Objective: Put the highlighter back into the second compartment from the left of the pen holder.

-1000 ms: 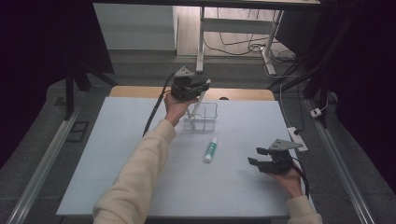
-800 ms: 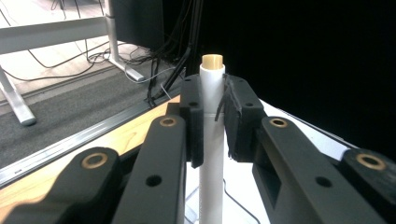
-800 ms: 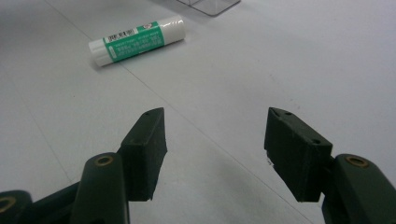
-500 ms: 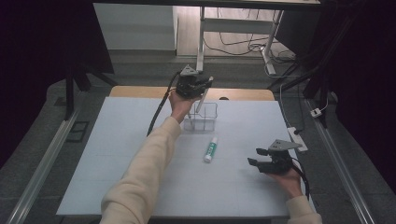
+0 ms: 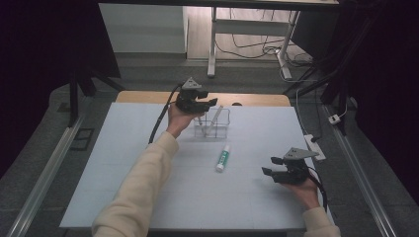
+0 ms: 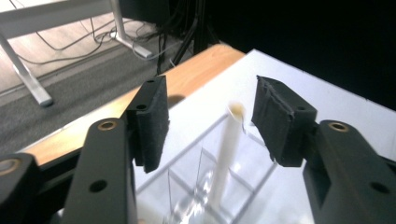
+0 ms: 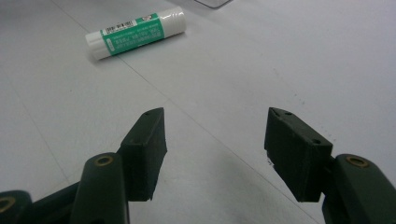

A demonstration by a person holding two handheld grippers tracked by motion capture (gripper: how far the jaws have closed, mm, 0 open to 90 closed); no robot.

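Standing in clear plastic organizer (gridded): slim white stick, w/ round tip.

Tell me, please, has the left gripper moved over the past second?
Yes. The left gripper has shifted slightly away from the person and now hangs above the clear organizer, its open jaws either side of the white stick.

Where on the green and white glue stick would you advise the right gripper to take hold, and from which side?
Probably across the green middle of the glue stick, from above. It lies flat on the table, apart from the clear organiser, so only its round sides are free. The right gripper is open; turn its jaws crosswise to the stick's long axis.
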